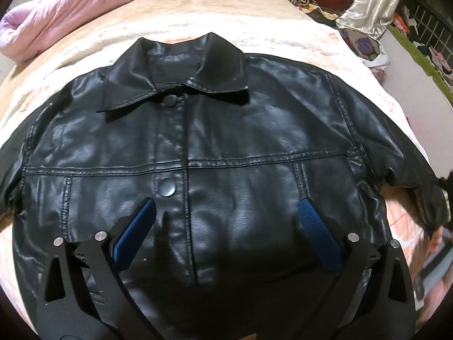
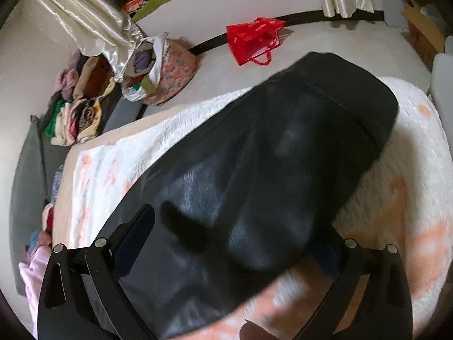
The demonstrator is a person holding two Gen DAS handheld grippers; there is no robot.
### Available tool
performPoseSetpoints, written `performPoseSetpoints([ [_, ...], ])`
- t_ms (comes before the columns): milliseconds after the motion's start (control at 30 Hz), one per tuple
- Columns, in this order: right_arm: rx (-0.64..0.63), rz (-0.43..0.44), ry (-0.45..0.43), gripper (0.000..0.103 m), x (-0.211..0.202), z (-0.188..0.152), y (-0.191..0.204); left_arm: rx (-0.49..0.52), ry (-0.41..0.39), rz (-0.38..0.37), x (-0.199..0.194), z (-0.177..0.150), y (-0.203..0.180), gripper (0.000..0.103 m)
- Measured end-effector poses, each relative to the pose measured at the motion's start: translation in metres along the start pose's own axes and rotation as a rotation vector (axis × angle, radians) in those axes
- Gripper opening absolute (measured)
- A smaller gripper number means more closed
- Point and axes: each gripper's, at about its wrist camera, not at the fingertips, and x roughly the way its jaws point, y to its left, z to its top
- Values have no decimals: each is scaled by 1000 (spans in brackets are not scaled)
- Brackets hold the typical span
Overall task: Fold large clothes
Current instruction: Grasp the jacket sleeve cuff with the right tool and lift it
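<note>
The jacket (image 1: 215, 153), black and shiny like leather, lies front-up and spread flat on a white and peach blanket (image 1: 297, 39) that covers a bed. Its collar (image 1: 175, 68) points away from the left wrist camera, the front is closed, and two round snaps sit on the middle strip, one just under the collar and one lower down.

The left gripper (image 1: 226, 226) hovers over the lower front of the jacket with its jaws spread wide; nothing sits between the blue pads (image 1: 136, 229).

In the right wrist view, the right gripper (image 2: 235, 238) is over one sleeve (image 2: 283, 155), which runs away from the camera across the blanket toward the bed's edge. Its jaws are also wide, with the sleeve lying in the gap between them; the picture is blurred, so whether the fingers touch the sleeve cannot be told.

A pink quilt (image 1: 65, 11) is bunched at the far left of the bed. Beyond the bed, a red bag (image 2: 254, 39) lies on the floor, well apart from a pile of clothes (image 2: 82, 107).
</note>
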Motion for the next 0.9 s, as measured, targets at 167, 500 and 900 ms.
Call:
performPoseSetpoints([
  [167,-46,33,-10,71,17,18,18,-12,9,-37,1,2,1,94],
  [500,-85,385,11,15,2,38,52,-45,-12,-30,-8,10,26,94],
  [900,-694,772,-88,12,-93,-27,152,-198,-68,-160,-37,29,83,94],
])
